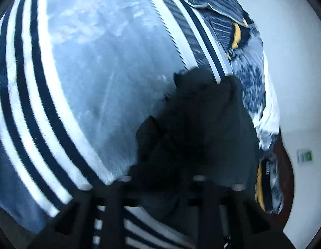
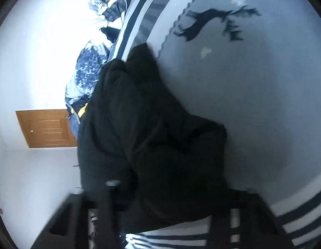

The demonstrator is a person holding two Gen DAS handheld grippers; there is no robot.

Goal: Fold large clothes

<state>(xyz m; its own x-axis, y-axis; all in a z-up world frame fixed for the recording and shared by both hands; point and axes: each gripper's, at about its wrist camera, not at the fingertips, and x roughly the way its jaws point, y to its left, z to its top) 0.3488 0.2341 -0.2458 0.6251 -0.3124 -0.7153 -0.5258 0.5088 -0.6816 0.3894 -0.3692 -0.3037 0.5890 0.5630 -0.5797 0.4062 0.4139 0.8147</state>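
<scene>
We hold the left gripper [image 1: 179,188] angled downward, its jaws clamped on a dark garment [image 1: 197,128]. The right gripper [image 2: 166,203] tilts likewise, also clamped on the garment [image 2: 144,137]. The garment lies bunched on a striped blanket [image 1: 88,62], with a blue-patterned quilt [image 2: 88,72] heaped beyond near a door [image 2: 46,128].

A dark garment [image 2: 152,137] and rumpled blue-white bedding [image 2: 88,74] lie on the striped grey-blue bed blanket [image 1: 102,66].
</scene>
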